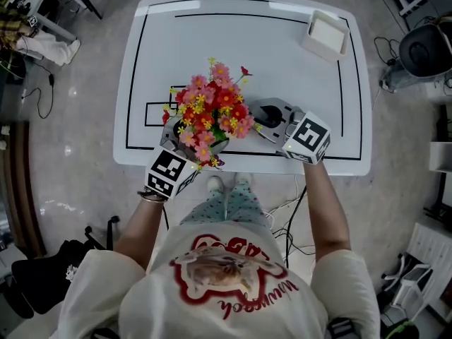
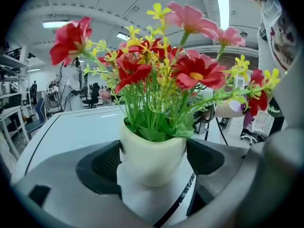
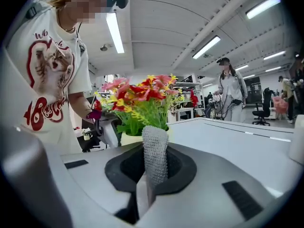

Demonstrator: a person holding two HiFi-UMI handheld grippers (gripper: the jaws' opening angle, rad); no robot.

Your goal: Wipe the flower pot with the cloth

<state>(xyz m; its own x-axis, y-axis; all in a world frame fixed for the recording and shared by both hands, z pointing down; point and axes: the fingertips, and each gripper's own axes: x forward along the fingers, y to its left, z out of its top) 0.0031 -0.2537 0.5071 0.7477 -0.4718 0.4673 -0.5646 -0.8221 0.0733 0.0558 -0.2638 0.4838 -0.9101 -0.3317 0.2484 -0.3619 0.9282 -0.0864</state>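
Note:
A cream flower pot [image 2: 151, 156] with red, pink and yellow artificial flowers [image 1: 210, 113] stands near the front edge of the white table [image 1: 282, 55]. My left gripper [image 2: 153, 159] is shut on the pot, one black pad on each side. To the pot's right, my right gripper [image 3: 152, 167] is shut on a folded grey cloth [image 3: 155, 153], which sticks up between the jaws. From the right gripper view the pot [image 3: 129, 137] shows just beyond the cloth, and whether they touch is unclear. In the head view the flowers hide the pot and the cloth.
A white rectangular box [image 1: 325, 35] sits at the table's far right corner. Black lines [image 1: 141, 48] mark a frame on the tabletop. Chairs, cables and equipment surround the table on the floor. A person [image 3: 231, 91] stands in the background.

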